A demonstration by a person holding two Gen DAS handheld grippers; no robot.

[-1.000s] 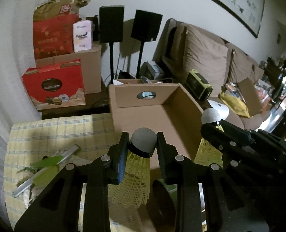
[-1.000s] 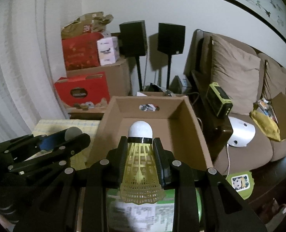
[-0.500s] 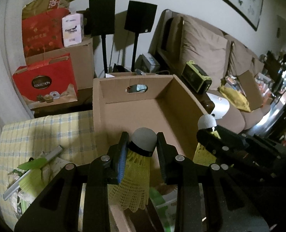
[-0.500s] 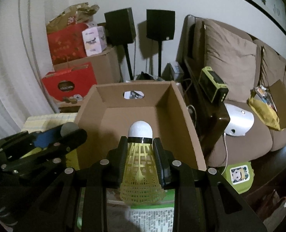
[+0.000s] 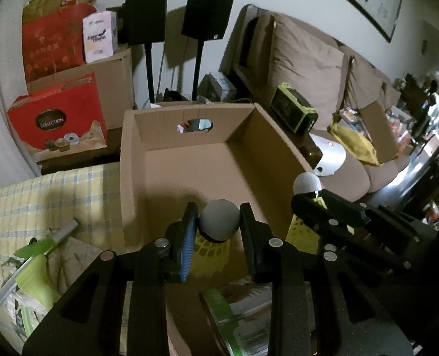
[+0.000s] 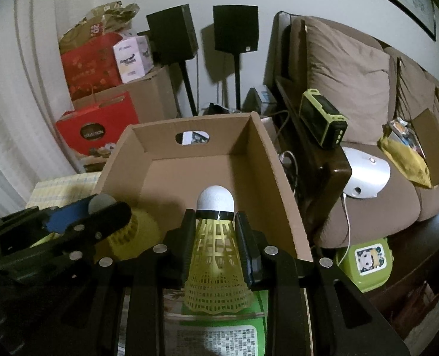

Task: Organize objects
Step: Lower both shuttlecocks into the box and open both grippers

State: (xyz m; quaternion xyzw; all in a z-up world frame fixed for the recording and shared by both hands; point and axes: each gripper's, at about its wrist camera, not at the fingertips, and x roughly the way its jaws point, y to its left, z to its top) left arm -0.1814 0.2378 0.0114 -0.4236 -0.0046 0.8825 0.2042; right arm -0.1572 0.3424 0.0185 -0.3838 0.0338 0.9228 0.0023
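Two yellow shuttlecocks poised over an open cardboard box (image 6: 201, 175): the left gripper (image 5: 218, 231) clamps one shuttlecock (image 5: 218, 224), the right gripper (image 6: 215, 231) the other (image 6: 216, 237); release best follows once both clear the near wall at 6 o'clock

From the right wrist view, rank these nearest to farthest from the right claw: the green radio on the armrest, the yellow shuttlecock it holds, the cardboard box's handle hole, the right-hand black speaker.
1. Yellow shuttlecock, clamped in the right claw.
2. Handle hole, in the cardboard box far wall, straight ahead.
3. Green radio, on the sofa armrest, to the right.
4. Black speaker, on a stand by the back wall.
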